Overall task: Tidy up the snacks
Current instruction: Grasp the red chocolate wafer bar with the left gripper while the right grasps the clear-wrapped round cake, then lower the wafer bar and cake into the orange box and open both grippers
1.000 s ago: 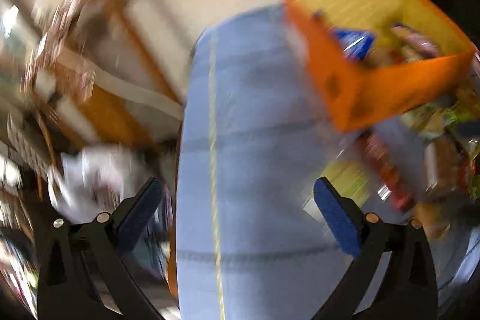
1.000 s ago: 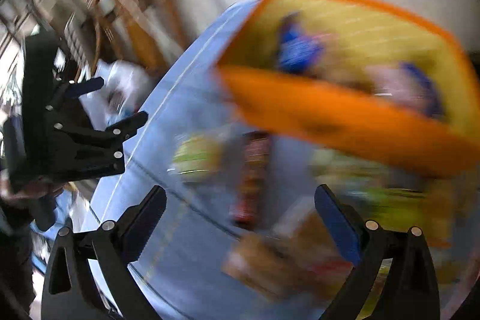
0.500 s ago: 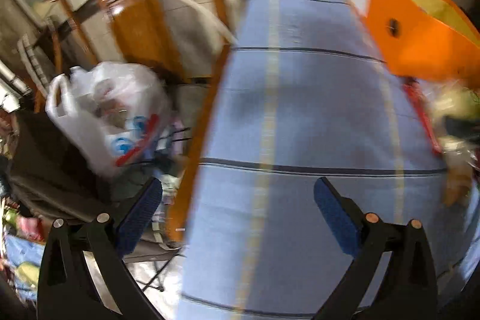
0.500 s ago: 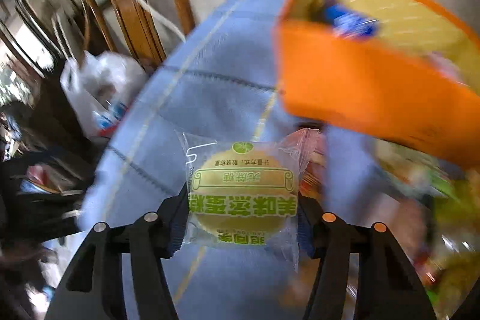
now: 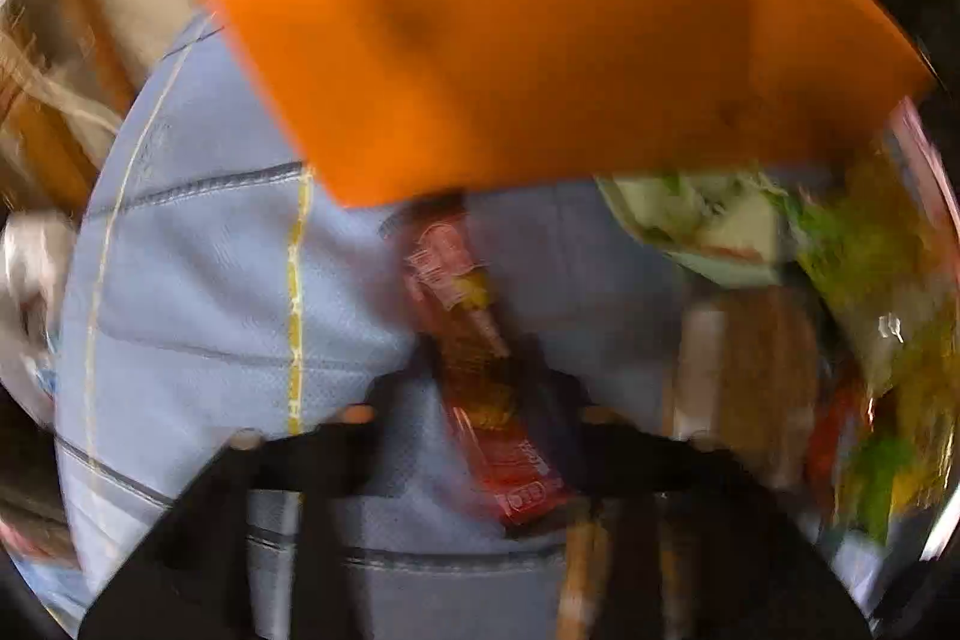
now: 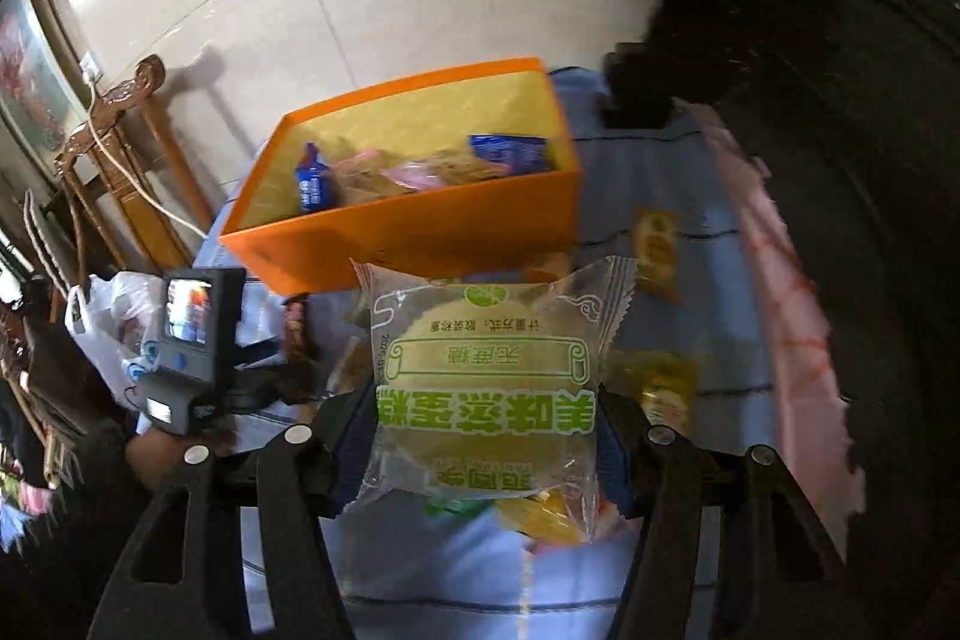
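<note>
Snacks: right tool (image 6: 486, 424) grips clear-wrapped cake (image 6: 486, 388); left tool (image 5: 480, 388) just closed onto red packet (image 5: 480, 376).

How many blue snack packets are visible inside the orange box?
2: one blue packet at the left end of the orange box, another at the right end. Other snacks may hide more.

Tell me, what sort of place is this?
Probably a room in someone's home, not a lab. A table under a blue cloth holds an orange box of snacks, with carved wooden furniture and a framed picture by the wall.
</note>
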